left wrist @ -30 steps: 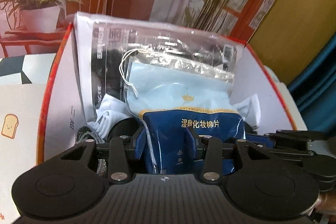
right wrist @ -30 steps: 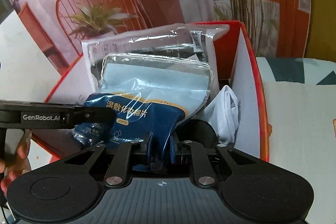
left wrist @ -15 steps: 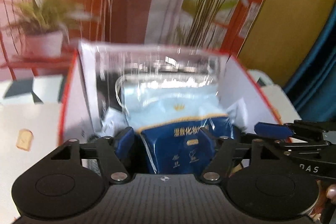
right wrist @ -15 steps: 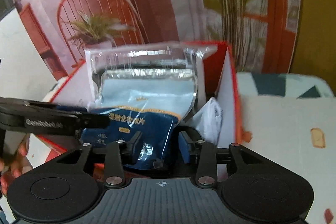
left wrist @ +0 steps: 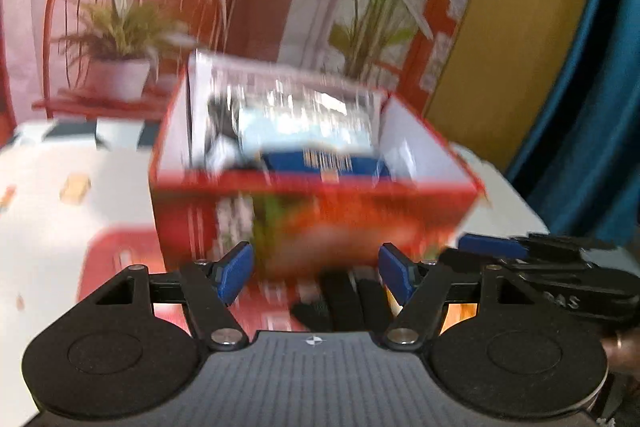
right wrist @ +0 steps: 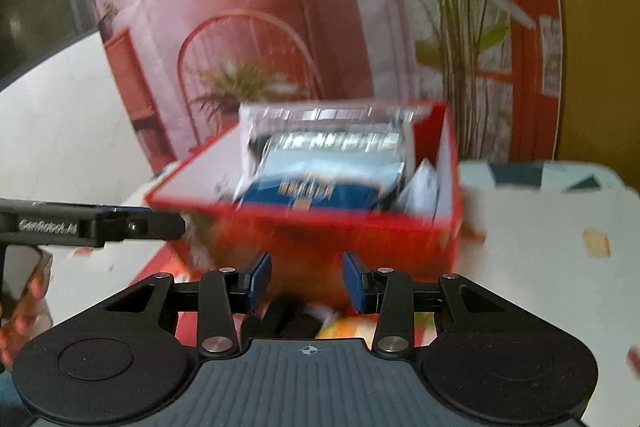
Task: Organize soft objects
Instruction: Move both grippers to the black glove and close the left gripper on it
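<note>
Both tools, left (left wrist: 316,269) and right (right wrist: 306,281), have let go of the blue pouch (left wrist: 320,161) and pulled back open, leaving it packed in the red box (left wrist: 312,211) ahead.

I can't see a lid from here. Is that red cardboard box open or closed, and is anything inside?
Open and well filled. The red cardboard box has no lid on top, and a dark blue packet and clear plastic bags stick up above its rim.

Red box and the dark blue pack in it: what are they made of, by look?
Red box: likely printed cardboard, thin flat walls, white inside, red outside; blur hides the finish.
Dark blue pack: probably glossy plastic film, judging by bright glints; soft contents are a guess.
</note>
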Motion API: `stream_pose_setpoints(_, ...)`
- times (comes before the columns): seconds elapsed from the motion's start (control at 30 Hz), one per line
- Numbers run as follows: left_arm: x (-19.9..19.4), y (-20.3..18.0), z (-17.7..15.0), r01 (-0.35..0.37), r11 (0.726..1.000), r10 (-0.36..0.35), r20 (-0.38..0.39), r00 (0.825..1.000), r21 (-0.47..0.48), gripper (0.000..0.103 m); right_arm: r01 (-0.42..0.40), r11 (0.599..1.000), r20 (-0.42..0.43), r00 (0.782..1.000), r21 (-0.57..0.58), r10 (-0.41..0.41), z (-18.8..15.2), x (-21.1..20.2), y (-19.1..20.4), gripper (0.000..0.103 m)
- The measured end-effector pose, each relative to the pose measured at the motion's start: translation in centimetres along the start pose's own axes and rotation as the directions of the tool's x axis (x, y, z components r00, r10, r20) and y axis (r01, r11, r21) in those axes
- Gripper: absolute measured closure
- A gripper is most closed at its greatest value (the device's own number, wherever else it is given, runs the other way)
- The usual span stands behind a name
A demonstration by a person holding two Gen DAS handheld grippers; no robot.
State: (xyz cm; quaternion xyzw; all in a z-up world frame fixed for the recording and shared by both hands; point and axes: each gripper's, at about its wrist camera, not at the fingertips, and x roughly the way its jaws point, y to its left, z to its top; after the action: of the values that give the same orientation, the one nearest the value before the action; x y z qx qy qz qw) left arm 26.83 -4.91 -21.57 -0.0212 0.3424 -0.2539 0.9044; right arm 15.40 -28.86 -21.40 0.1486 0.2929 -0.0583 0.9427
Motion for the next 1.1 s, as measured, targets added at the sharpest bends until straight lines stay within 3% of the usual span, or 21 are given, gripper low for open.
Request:
stream_pose_setpoints(0.23, 1.5, -0.1, -5.8, 0.002, 0.998, -0.011, -0.124, 0.992, -0.065, 0.032, 0.096, 0.993, -0.107, 0.990, 0.064, -0.089, -5.9, 1.2, 1.4, 0.066)
stream_pose_setpoints(0.47, 3.0, -1.3, -8.5, 0.048, 0.996, -0.065, -0.231, 0.971, -0.078, 0.032, 0.141, 0.986, -0.131, 0.983, 0.089, -0.129, -8.7, 0.3, 1.2, 0.066)
stream_pose_setpoints(0.7, 3.0, -4.0, -10.0, -0.003, 0.990, 0.039, -0.248, 0.968, 0.143, 0.034, 0.132, 0.986, -0.124, 0.985, 0.105, -0.119, -8.8, -0.1, 1.1, 0.067)
stream_pose_setpoints(0.9, 2.4, -1.8, -9.3, -0.045, 0.992, 0.074, -0.260, 0.963, 0.118, 0.033, 0.103, 0.990, -0.125, 0.988, 0.098, -0.090, -8.7, -0.1, 1.5, 0.067)
stream_pose_setpoints(1.1, 1.5, 1.9, -8.2, -0.138, 0.983, 0.164, -0.251, 0.954, 0.117, 0.032, 0.075, 0.991, -0.126, 0.990, 0.107, -0.061, -8.6, 0.2, 1.6, 0.067)
